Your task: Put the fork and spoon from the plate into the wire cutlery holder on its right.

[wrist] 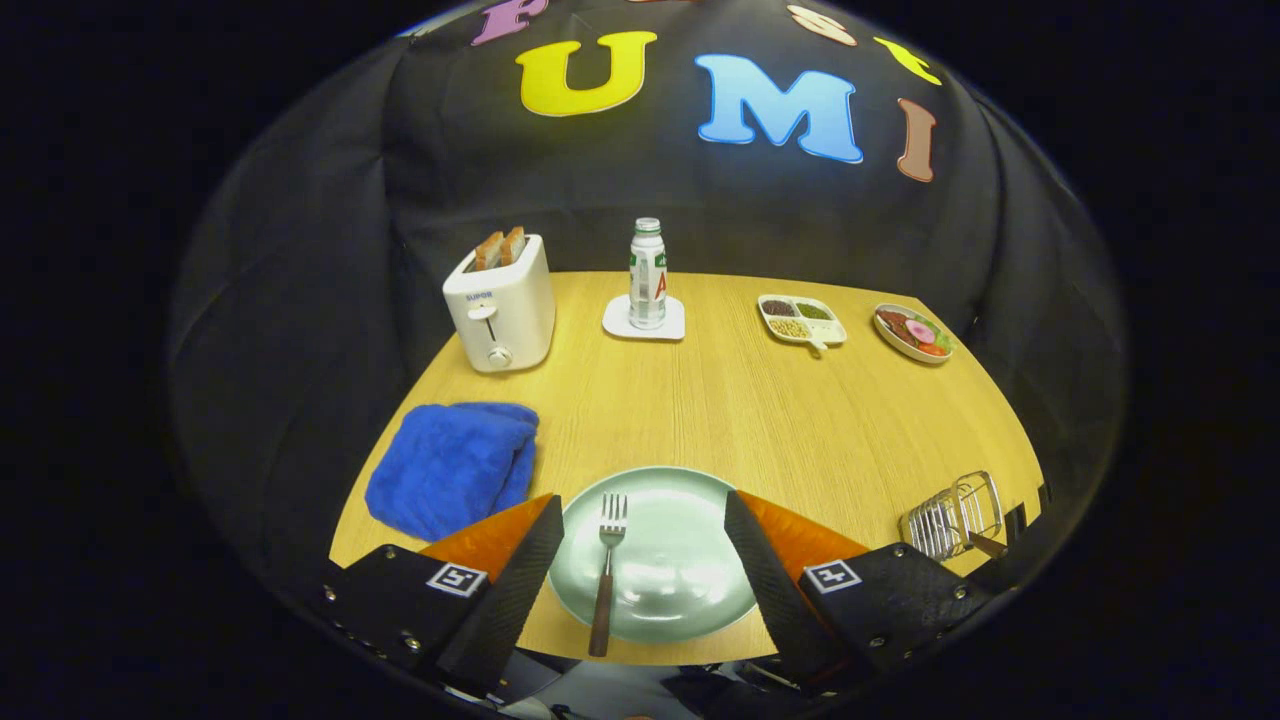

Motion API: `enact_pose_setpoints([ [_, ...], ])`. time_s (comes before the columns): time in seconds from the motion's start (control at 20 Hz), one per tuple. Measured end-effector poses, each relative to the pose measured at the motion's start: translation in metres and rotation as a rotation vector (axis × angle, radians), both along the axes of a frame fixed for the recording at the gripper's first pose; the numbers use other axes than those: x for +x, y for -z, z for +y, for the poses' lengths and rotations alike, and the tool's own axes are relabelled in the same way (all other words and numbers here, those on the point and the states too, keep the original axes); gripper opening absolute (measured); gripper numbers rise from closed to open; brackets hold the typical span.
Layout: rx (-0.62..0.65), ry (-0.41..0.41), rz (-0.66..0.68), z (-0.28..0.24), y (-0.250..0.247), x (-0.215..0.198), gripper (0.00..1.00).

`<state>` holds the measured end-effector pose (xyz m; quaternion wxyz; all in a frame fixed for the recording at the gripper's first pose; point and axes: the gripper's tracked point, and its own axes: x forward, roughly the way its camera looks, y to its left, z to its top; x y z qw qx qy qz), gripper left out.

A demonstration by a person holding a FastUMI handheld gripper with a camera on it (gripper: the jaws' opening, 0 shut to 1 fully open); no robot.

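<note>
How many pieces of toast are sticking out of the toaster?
2 pieces of toast, side by side in the top of the white toaster, far beyond the open gripper, behind the blue towel.

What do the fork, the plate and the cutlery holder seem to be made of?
Fork: shiny metal head, apparently a brown wooden handle. Plate: pale green, glossy with reflections, probably glazed ceramic, perhaps melamine. Wire cutlery holder: thin bright metal wire, seemingly chromed. The gripper is open, its jaws either side of the plate.

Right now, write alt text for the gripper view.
The open gripper hovers over a pale green plate holding a fork, with a wire cutlery holder to its right on the wooden table.
</note>
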<state>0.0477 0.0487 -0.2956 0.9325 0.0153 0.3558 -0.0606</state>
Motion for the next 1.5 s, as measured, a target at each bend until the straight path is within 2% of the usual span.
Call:
enact_pose_setpoints([
  [0.25,-0.032,0.001,0.165,0.001,0.042,-0.003,1.00],
  [0.6,-0.021,-0.019,0.320,0.011,0.092,-0.010,1.00],
  [0.65,-0.012,-0.023,0.339,0.014,0.099,-0.012,0.95],
  [0.8,-0.013,-0.007,0.401,0.017,0.116,-0.023,0.94],
  [0.85,-0.008,-0.007,0.416,0.020,0.121,-0.024,0.90],
  [1.0,-0.011,-0.001,0.433,0.019,0.127,-0.023,0.88],
  [1.2,-0.003,-0.005,0.445,0.022,0.135,-0.025,0.79],
  [1.25,0.006,-0.004,0.445,0.024,0.137,-0.024,0.68],
  [1.3,0.039,-0.020,0.445,0.033,0.137,-0.025,0.64],
  [1.35,0.045,-0.027,0.450,0.038,0.135,-0.025,0.38],
  [1.4,0.054,-0.035,0.444,0.040,0.134,-0.021,0.22],
  [1.45,0.048,-0.031,0.442,0.040,0.134,-0.024,0.12],
  [1.5,0.053,-0.025,0.443,0.039,0.139,-0.022,0.12],
])
